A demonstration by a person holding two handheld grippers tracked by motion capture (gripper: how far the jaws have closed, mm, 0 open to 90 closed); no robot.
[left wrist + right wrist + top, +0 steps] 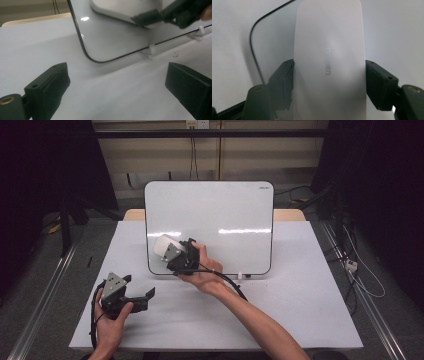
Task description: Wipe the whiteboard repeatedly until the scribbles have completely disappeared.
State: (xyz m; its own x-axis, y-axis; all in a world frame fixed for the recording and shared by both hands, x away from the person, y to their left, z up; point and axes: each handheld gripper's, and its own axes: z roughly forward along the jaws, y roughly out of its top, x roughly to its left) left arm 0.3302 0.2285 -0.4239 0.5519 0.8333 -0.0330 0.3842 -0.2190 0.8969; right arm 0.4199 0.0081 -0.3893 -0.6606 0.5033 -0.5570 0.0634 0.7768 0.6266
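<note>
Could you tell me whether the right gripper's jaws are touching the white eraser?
Touching: in the right gripper view, the right gripper has both jaws pressed against the white eraser.

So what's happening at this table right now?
A person works with a gripper in each hand at a whiteboard that stands upright on the table. The right gripper has its jaws shut on a white eraser and holds it against the lower left part of the board's face. The board's surface looks blank around it. The left gripper sits low over the table in front of the board's left corner, jaws open with nothing between them.
</note>
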